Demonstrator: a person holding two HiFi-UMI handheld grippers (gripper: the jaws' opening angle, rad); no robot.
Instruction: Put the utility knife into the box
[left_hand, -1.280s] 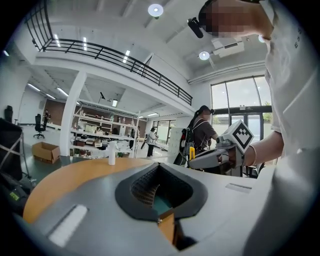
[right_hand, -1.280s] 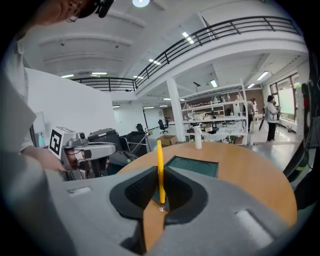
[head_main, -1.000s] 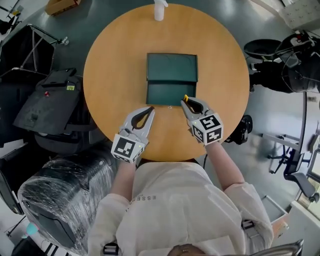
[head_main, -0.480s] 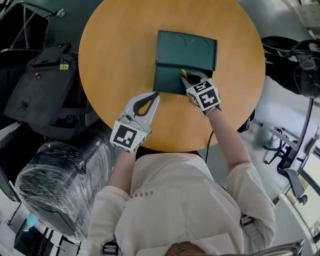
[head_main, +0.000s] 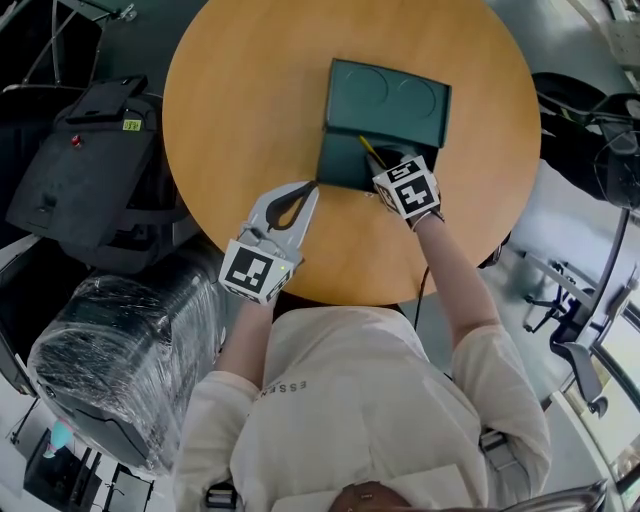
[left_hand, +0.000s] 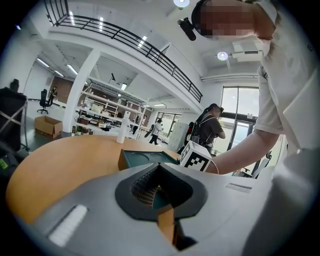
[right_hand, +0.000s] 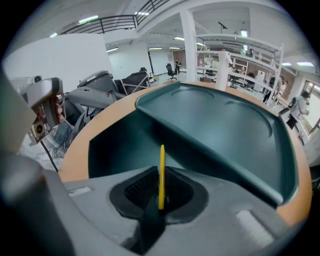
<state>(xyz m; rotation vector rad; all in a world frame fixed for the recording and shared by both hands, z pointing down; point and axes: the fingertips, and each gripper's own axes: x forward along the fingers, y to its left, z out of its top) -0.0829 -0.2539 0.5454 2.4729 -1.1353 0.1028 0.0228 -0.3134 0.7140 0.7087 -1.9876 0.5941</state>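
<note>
A dark green box lies open on the round wooden table, its lid folded back away from me. My right gripper hangs over the near tray of the box, shut on the yellow utility knife. The knife stands on edge between the jaws and points into the tray. My left gripper rests at the tray's near left corner, shut and with nothing in it. In the left gripper view the box lies just ahead of the left gripper.
A black case and a plastic-wrapped chair stand left of the table. Office chairs crowd the right side. A white bottle stands at the table's far edge. A person stands in the background.
My right gripper has carried the knife forward from the table in front of the box to over its tray. The left gripper has stayed at the box's near left corner.
</note>
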